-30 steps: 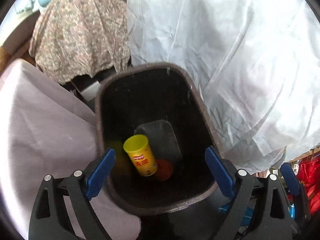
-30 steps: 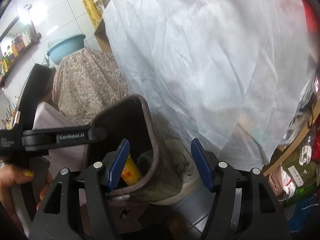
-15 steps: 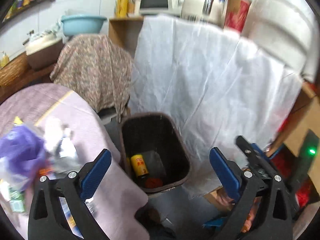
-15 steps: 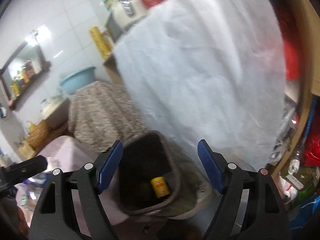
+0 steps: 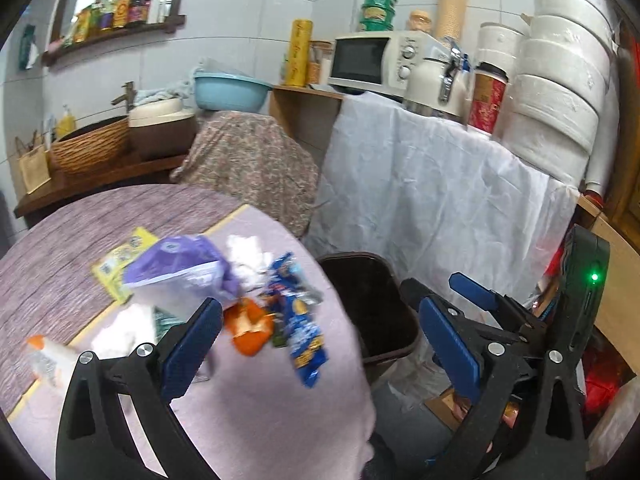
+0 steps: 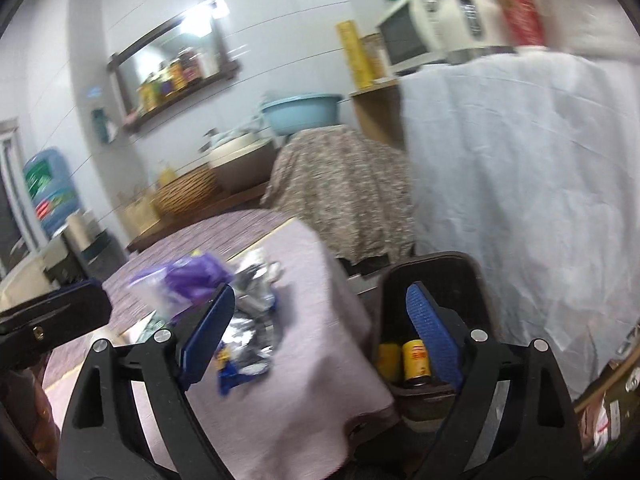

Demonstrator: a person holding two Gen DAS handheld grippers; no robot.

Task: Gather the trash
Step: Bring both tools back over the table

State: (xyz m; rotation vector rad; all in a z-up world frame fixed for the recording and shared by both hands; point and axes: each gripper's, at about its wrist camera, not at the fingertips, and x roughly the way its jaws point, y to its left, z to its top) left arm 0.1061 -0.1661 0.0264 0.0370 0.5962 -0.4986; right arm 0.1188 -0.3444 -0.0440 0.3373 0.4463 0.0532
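A dark brown trash bin stands on the floor by the table's right edge. In the right wrist view the bin holds two yellow cans. Trash lies on the lilac tablecloth: a purple bag, a blue snack wrapper, an orange wrapper, white crumpled paper, a yellow packet and a bottle with an orange cap. My left gripper is open and empty above the table edge. My right gripper is open and empty, also seen in the left wrist view.
A white sheet hangs over a counter with a microwave, kettle and paper rolls. A floral-covered object stands behind the table. A wooden shelf with a basket and blue basin runs along the back wall.
Both grippers rose and pulled back from over the bin toward the table. The trash on the table came into view. Both stayed open.
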